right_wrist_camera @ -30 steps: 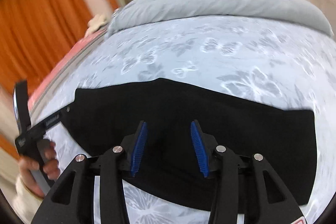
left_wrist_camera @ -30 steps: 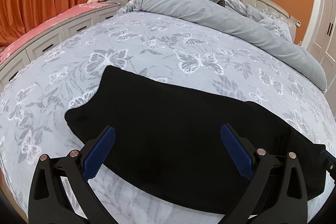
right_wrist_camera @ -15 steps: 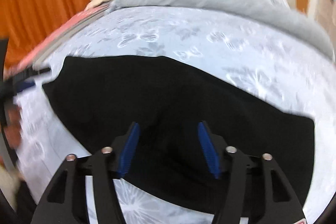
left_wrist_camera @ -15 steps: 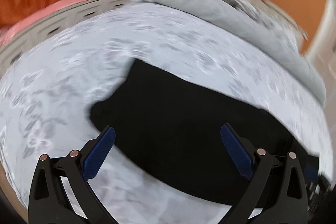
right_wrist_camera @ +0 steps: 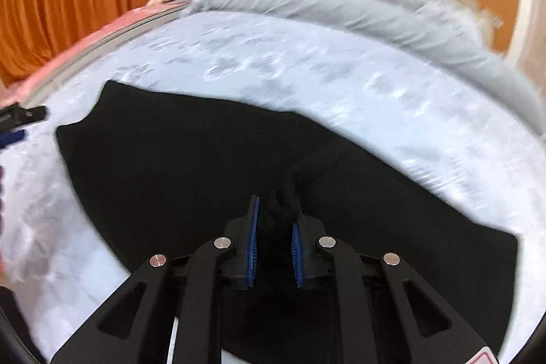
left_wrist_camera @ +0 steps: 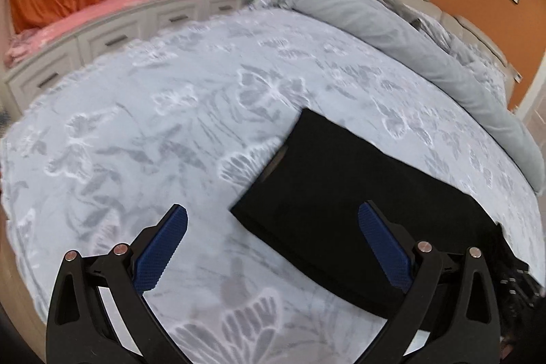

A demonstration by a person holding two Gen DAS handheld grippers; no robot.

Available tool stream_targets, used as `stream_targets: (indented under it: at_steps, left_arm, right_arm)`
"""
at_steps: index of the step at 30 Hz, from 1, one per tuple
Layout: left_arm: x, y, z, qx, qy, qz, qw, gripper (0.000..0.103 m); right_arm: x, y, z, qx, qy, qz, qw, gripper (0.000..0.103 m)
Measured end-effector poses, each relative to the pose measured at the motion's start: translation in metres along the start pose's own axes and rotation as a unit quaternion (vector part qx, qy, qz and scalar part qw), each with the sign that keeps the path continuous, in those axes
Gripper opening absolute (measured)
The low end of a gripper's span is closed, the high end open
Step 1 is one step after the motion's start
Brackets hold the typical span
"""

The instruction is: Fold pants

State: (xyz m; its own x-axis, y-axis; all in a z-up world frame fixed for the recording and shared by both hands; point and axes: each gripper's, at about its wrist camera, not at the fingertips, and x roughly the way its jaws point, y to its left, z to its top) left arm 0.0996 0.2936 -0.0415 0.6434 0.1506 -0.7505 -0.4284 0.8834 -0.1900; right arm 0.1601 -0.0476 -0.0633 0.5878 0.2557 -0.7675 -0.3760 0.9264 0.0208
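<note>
The black fabric pants (right_wrist_camera: 191, 159) lie flat on the bed's pale grey butterfly-print quilt (left_wrist_camera: 170, 111), spread as a long dark band. The right tongs (right_wrist_camera: 274, 220) are closing to a narrow gap, with a bunched ridge of the pants' cloth caught between the blue ribbed pads (right_wrist_camera: 253, 241). The left tongs (left_wrist_camera: 273, 237) stand wide and hold nothing; one pad hovers over bare quilt just beside the pants' end, the other over the black cloth.
</note>
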Motion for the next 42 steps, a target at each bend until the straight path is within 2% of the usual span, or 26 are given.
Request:
stream_targets:
  at_steps: [2,3,5,6,8,9,10,11,12,13,15,16,17,18,20,23,26,28,29,33,34,36,37,38,39,42]
  left_arm:
    - [0.014,-0.003,-0.003,0.005,0.029,0.003,0.9996,0.098]
    - [0.020,-0.003,-0.004,0.004,0.040,0.008,0.9992,0.098]
    - [0.031,0.000,-0.006,-0.013,0.060,0.010,0.9981,0.098]
    - [0.036,0.003,-0.007,-0.023,0.068,0.007,0.9974,0.098]
    - [0.047,0.010,-0.009,-0.055,0.093,-0.018,0.9940,0.098]
    - [0.059,0.014,-0.011,-0.088,0.121,-0.053,0.9873,0.098]
    - [0.068,0.016,-0.013,-0.111,0.140,-0.075,0.9811,0.098]
    - [0.072,0.016,-0.014,-0.121,0.141,-0.074,0.9797,0.098]
    - [0.072,0.012,-0.013,-0.117,0.130,-0.067,0.9823,0.098]
    - [0.073,0.006,-0.011,-0.106,0.128,-0.067,0.9838,0.093]
    - [0.071,-0.002,-0.010,-0.097,0.114,-0.052,0.9873,0.060]
    - [0.072,-0.003,-0.009,-0.101,0.113,-0.056,0.9869,0.036]
    - [0.072,-0.004,-0.009,-0.114,0.115,-0.068,0.9845,0.021]
    - [0.068,-0.005,-0.009,-0.132,0.110,-0.078,0.9820,0.018]
    - [0.056,-0.012,-0.004,-0.132,0.087,-0.074,0.9847,0.016]
    - [0.014,-0.048,0.003,-0.086,0.024,-0.081,0.9927,0.016]
    - [-0.021,-0.085,0.001,-0.044,-0.019,-0.101,0.9938,0.016]
    - [-0.035,-0.108,-0.003,-0.021,-0.036,-0.111,0.9929,0.016]
    - [-0.039,-0.116,-0.006,-0.014,-0.039,-0.116,0.9924,0.016]
    - [-0.044,-0.137,-0.012,0.018,-0.053,-0.107,0.9927,0.016]
    - [-0.042,-0.140,-0.011,0.021,-0.055,-0.102,0.9930,0.016]
    - [-0.041,-0.137,-0.011,0.017,-0.053,-0.096,0.9938,0.016]
    - [-0.037,-0.132,-0.010,0.005,-0.048,-0.096,0.9942,0.016]
    - [-0.035,-0.129,-0.009,-0.002,-0.046,-0.096,0.9943,0.016]
    - [-0.031,-0.123,-0.006,-0.011,-0.042,-0.094,0.9946,0.016]
    - [-0.034,-0.109,-0.005,-0.031,-0.041,-0.090,0.9947,0.016]
  right_arm:
    - [0.021,0.006,-0.008,-0.006,0.029,-0.008,1.000,0.024]
    - [0.019,0.007,-0.010,-0.008,0.012,-0.012,1.000,0.026]
    - [0.008,0.001,-0.002,0.006,0.018,0.006,1.000,0.028]
    - [-0.009,-0.010,0.004,0.034,0.002,0.023,0.999,0.030]
    - [-0.048,-0.040,0.008,0.092,-0.041,0.022,0.995,0.051]
    - [-0.062,-0.055,0.006,0.115,-0.058,0.009,0.992,0.067]
    - [-0.077,-0.071,0.004,0.140,-0.076,-0.008,0.987,0.073]
    - [-0.093,-0.089,-0.001,0.167,-0.095,-0.027,0.981,0.073]
    - [-0.104,-0.105,-0.007,0.189,-0.104,-0.043,0.975,0.073]
    - [-0.112,-0.121,-0.013,0.209,-0.107,-0.055,0.970,0.073]
    - [-0.121,-0.148,-0.027,0.256,-0.106,-0.068,0.958,0.074]
    - [-0.125,-0.159,-0.035,0.280,-0.102,-0.069,0.952,0.074]
    - [-0.126,-0.172,-0.043,0.305,-0.095,-0.069,0.945,0.074]
    - [-0.125,-0.180,-0.048,0.316,-0.090,-0.067,0.942,0.074]
    - [-0.128,-0.191,-0.058,0.318,-0.080,-0.079,0.941,0.074]
    - [-0.131,-0.196,-0.064,0.281,-0.057,-0.129,0.949,0.074]
    - [-0.116,-0.214,-0.081,0.255,0.005,-0.168,0.952,0.074]
    - [-0.104,-0.231,-0.099,0.272,0.048,-0.157,0.948,0.074]
    - [-0.095,-0.243,-0.113,0.291,0.068,-0.126,0.946,0.074]
    - [-0.078,-0.256,-0.143,0.352,0.072,0.020,0.933,0.075]
    - [-0.075,-0.253,-0.145,0.351,0.071,0.034,0.933,0.078]
    - [-0.072,-0.246,-0.144,0.329,0.062,0.030,0.942,0.080]
    - [-0.070,-0.241,-0.142,0.317,0.060,0.021,0.946,0.076]
    - [-0.068,-0.238,-0.140,0.311,0.057,0.016,0.949,0.063]
    - [-0.064,-0.231,-0.135,0.301,0.056,0.046,0.951,0.024]
    - [-0.079,-0.218,-0.114,0.272,0.046,0.012,0.961,0.017]
